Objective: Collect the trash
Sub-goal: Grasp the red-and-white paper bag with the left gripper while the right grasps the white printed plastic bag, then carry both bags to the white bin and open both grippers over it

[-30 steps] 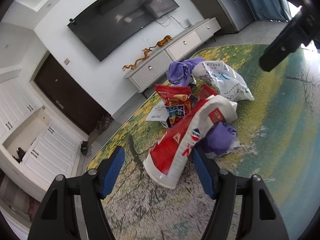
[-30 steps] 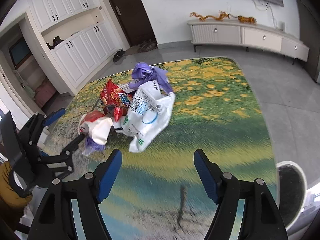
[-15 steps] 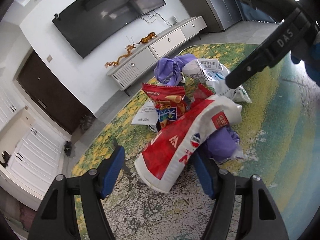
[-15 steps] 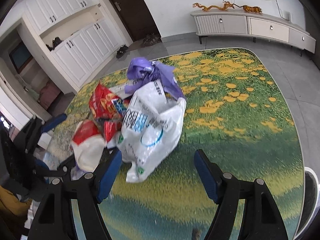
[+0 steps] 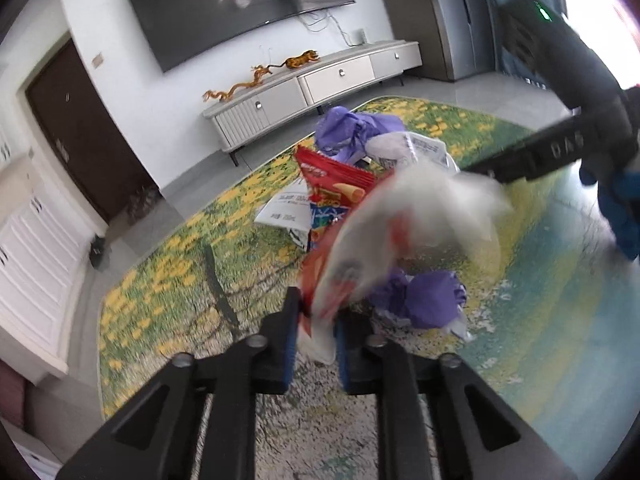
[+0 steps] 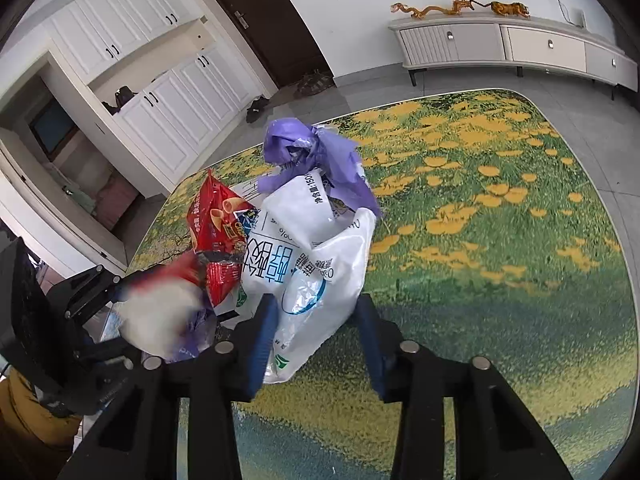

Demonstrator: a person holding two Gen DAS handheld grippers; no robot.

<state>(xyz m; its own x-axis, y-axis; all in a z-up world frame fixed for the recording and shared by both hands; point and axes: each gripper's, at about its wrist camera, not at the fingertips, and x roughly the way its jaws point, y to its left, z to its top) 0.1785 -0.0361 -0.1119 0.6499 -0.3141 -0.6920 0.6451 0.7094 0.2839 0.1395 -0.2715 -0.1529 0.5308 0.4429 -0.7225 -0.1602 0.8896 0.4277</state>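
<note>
Left gripper (image 5: 316, 334) closed, clenching red-white bag (image 5: 384, 236) | right gripper (image 6: 316, 334) spread, straddling white bag (image 6: 312, 264)

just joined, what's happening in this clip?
A person with two handheld tools is clearing a trash pile off a flower-print table. The left tool is shut on a red and white wrapper, which is blurred. The right tool is open, its fingers on either side of a white plastic bag. A red snack bag and purple bags lie in the pile.
</note>
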